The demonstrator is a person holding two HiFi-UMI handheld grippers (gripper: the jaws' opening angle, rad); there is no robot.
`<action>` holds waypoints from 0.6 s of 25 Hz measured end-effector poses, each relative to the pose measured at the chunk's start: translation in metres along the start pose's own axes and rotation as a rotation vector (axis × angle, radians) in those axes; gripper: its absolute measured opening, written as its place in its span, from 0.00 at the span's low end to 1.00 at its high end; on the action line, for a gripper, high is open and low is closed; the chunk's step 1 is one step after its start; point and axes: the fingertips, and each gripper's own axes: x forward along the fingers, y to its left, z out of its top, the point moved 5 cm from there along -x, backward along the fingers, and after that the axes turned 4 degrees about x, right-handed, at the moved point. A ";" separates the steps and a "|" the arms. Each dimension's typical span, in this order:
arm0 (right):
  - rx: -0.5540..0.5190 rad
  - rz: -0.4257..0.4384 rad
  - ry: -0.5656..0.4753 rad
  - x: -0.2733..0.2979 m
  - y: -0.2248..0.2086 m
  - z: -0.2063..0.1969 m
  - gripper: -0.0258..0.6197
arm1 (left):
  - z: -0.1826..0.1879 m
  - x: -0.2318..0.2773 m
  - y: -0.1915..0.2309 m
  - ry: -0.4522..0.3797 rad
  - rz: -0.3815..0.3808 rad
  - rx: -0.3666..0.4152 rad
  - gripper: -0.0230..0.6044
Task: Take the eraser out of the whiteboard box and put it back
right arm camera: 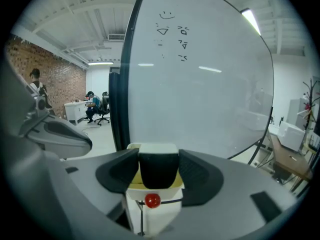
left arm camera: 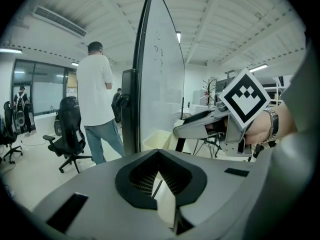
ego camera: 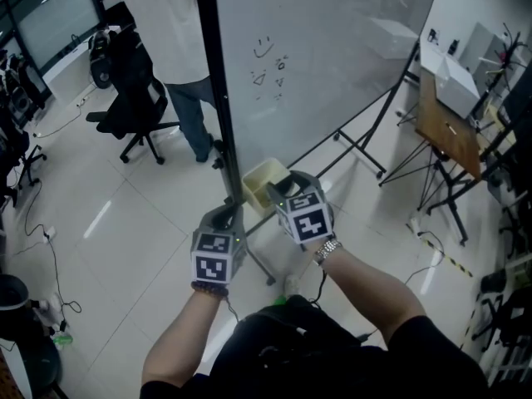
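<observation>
The eraser (right arm camera: 158, 173), white on top with a black felt face, sits between the pads of my right gripper (right arm camera: 158, 160), which is shut on it just above the cream whiteboard box (right arm camera: 131, 185). A red round knob (right arm camera: 152, 200) shows on the box front. In the head view the box (ego camera: 258, 179) hangs by the whiteboard's black post (ego camera: 218, 81), with my right gripper (ego camera: 279, 191) over it; the eraser is hidden there. My left gripper (ego camera: 229, 216) is shut on nothing, left of the box, its jaws (left arm camera: 159, 156) together. The right gripper (left arm camera: 200, 125) reaches past the box (left arm camera: 159, 139).
The big whiteboard (ego camera: 324, 48) with small doodles (ego camera: 270, 65) stands on a wheeled frame. A person (ego camera: 179, 48) stands behind it beside a black office chair (ego camera: 133, 98). A wooden easel table (ego camera: 449, 127) is at the right. Cables lie on the floor at left.
</observation>
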 end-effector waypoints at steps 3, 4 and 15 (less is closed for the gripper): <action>-0.001 -0.014 -0.022 -0.011 0.002 0.006 0.47 | 0.005 -0.008 -0.003 -0.017 -0.007 0.012 0.04; 0.000 -0.018 -0.030 -0.016 0.002 0.007 0.47 | 0.006 -0.011 -0.004 -0.022 -0.009 0.015 0.04; 0.003 -0.054 -0.094 -0.063 0.008 0.018 0.47 | 0.015 -0.033 -0.019 -0.060 -0.036 0.036 0.04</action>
